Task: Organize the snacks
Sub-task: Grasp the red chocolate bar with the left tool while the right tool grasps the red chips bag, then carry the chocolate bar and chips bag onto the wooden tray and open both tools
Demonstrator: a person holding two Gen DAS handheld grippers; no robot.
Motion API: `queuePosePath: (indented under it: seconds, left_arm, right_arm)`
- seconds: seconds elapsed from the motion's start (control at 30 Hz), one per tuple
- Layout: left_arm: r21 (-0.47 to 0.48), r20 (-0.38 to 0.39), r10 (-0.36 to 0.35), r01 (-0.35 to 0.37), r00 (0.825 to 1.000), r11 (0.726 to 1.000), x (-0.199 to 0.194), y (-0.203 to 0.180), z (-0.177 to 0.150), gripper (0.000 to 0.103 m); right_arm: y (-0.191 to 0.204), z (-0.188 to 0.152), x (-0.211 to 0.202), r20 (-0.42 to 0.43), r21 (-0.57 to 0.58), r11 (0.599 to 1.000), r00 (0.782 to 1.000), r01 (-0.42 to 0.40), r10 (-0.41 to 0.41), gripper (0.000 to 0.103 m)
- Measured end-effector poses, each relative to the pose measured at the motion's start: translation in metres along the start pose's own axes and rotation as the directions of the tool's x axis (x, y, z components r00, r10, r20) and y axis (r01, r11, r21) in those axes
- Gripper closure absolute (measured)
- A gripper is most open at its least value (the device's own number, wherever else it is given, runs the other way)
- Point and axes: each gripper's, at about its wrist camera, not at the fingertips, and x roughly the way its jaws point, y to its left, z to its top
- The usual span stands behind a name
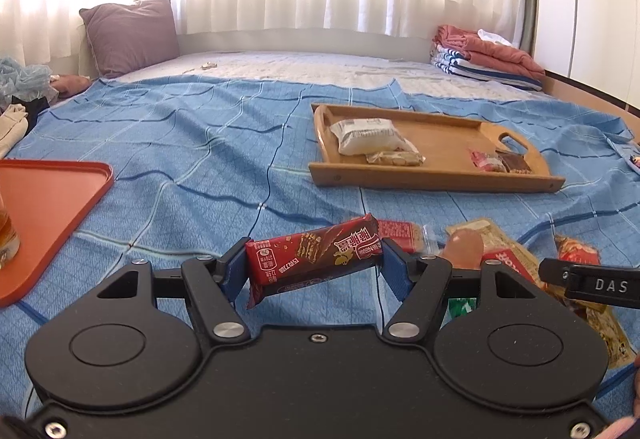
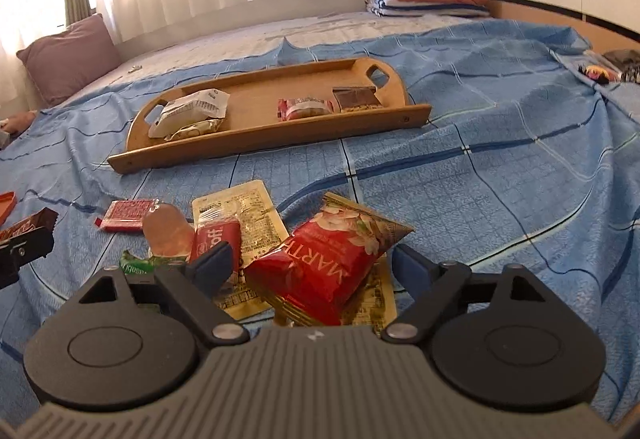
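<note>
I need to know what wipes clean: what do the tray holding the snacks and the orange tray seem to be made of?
The tray with handle cutouts looks like light wood or bamboo with a smooth satin finish: visible grain, screwed side rails. The orange tray looks like moulded plastic, matte, with a uniform colour and a rounded raised rim; coated metal can't be ruled out.

Bed (image 2: 500, 127) under a blue checked sheet (image 1: 192, 159); on it a wooden tray (image 2: 276, 143) mid-bed, an orange tray (image 1: 52, 195) at left, loose snacks (image 2: 256, 235) heaped near the front, a purple pillow (image 1: 132, 35) at the far left, folded blankets (image 1: 484, 55) at the far right
</note>
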Motion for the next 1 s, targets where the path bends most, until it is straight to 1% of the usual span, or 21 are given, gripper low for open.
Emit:
queuePosePath:
  seconds: [0.03, 0.07, 0.1, 0.13, 0.17, 0.33, 0.4, 0.47, 0.53, 0.63, 0.77, 0.83, 0.9, 1.0]
  left_arm:
    - [0.003, 0.004, -0.001, 0.001, 1.000, 1.000, 0.001, 0.000, 0.003, 0.038]
    - [0.007, 0.009, -0.001, 0.001, 1.000, 1.000, 0.002, 0.000, 0.006, 0.038]
    - [0.010, 0.011, -0.003, 0.002, 1.000, 1.000, 0.003, -0.001, 0.008, 0.038]
    - [0.012, 0.013, -0.005, 0.005, 1.000, 1.000, 0.005, -0.001, 0.010, 0.038]
    - [0.014, 0.015, -0.008, 0.008, 1.000, 1.000, 0.006, -0.002, 0.012, 0.038]
    - [0.027, 0.025, -0.039, 0.038, 0.999, 0.999, 0.013, -0.006, 0.026, 0.038]
    - [0.026, 0.017, -0.059, 0.059, 0.998, 0.998, 0.017, -0.006, 0.034, 0.038]
    - [0.020, -0.007, -0.084, 0.084, 0.996, 0.996, 0.025, -0.006, 0.046, 0.038]
    - [0.017, -0.015, -0.098, 0.098, 0.995, 0.995, 0.033, -0.005, 0.062, 0.038]
    - [0.023, 0.003, -0.108, 0.108, 0.994, 0.994, 0.042, -0.006, 0.087, 0.038]
    - [-0.013, -0.022, -0.163, 0.163, 0.986, 0.987, 0.062, -0.004, 0.127, 0.038]
    - [-0.012, -0.015, -0.169, 0.168, 0.986, 0.986, 0.072, -0.005, 0.145, 0.038]
    - [-0.011, -0.012, -0.176, 0.176, 0.984, 0.984, 0.084, -0.007, 0.165, 0.038]
    - [-0.031, -0.034, -0.198, 0.197, 0.980, 0.980, 0.106, -0.008, 0.191, 0.038]
  right_arm:
    - [-0.001, 0.001, 0.002, -0.007, 0.013, 1.000, 1.000, -0.012, 0.012, 0.028]
    - [-0.001, 0.001, 0.001, -0.002, 0.011, 1.000, 1.000, -0.006, 0.006, 0.040]
    - [0.000, 0.001, 0.001, 0.002, 0.000, 1.000, 1.000, -0.001, 0.001, 0.045]
    - [0.000, 0.001, -0.001, 0.005, -0.004, 1.000, 1.000, -0.007, 0.007, 0.047]
    - [-0.001, 0.002, -0.003, 0.007, -0.005, 1.000, 1.000, -0.014, 0.014, 0.051]
    - [0.002, 0.009, -0.012, 0.028, -0.052, 0.998, 0.999, -0.024, 0.025, 0.052]
    - [0.001, 0.017, -0.016, 0.034, -0.050, 0.998, 0.999, -0.038, 0.040, 0.052]
    - [-0.001, 0.029, -0.016, 0.032, -0.038, 0.997, 0.998, -0.060, 0.061, 0.052]
    - [-0.004, 0.043, -0.016, 0.032, -0.031, 0.997, 0.997, -0.076, 0.077, 0.052]
    - [-0.008, 0.068, -0.015, 0.036, -0.025, 0.995, 0.994, -0.102, 0.103, 0.052]
    - [-0.013, 0.103, -0.008, 0.037, -0.018, 0.990, 0.990, -0.137, 0.137, 0.052]
    - [-0.015, 0.120, -0.002, 0.039, -0.015, 0.986, 0.986, -0.163, 0.164, 0.052]
    - [-0.014, 0.138, 0.006, 0.042, -0.037, 0.986, 0.986, -0.161, 0.162, 0.052]
    - [-0.011, 0.164, 0.022, 0.041, -0.067, 0.987, 0.988, -0.146, 0.149, 0.052]
